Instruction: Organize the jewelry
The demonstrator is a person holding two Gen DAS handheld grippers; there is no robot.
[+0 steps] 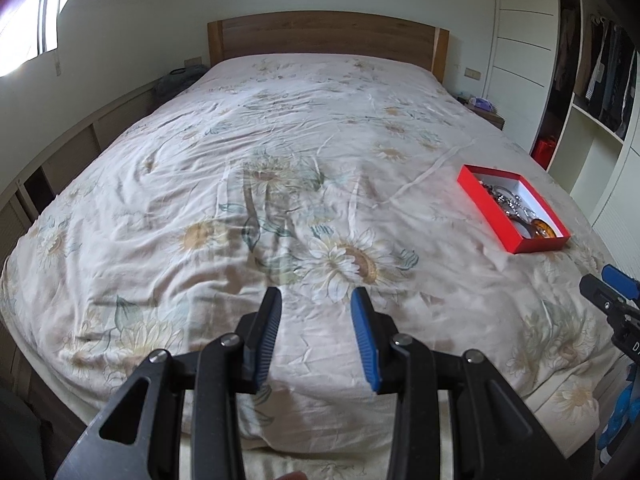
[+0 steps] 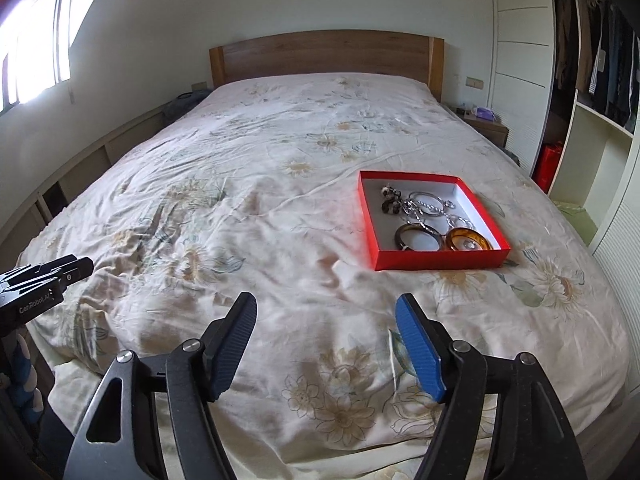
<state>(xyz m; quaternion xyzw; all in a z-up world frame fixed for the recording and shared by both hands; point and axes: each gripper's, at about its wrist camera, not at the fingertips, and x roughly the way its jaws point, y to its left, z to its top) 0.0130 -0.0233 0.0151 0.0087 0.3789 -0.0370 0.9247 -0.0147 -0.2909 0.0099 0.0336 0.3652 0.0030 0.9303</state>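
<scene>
Left gripper (image 1: 316, 300): held level, pointing forward, jaws parted with a moderate gap, nothing between them; blue ribbed pads on the inner faces, black linkage arms behind. Also seen at the left edge of the right wrist view (image 2: 76, 266).

Right gripper (image 2: 326, 308): pointing forward, jaws spread wider than the left, nothing held. Its tip also shows at the right edge of the left wrist view (image 1: 608, 284).

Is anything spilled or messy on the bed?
Nothing spilled. The shallow red cardboard box sits flat on the flowered bedspread, all jewelry inside. The silver chains look tangled together beside the dark bangle and amber bangle.
</scene>
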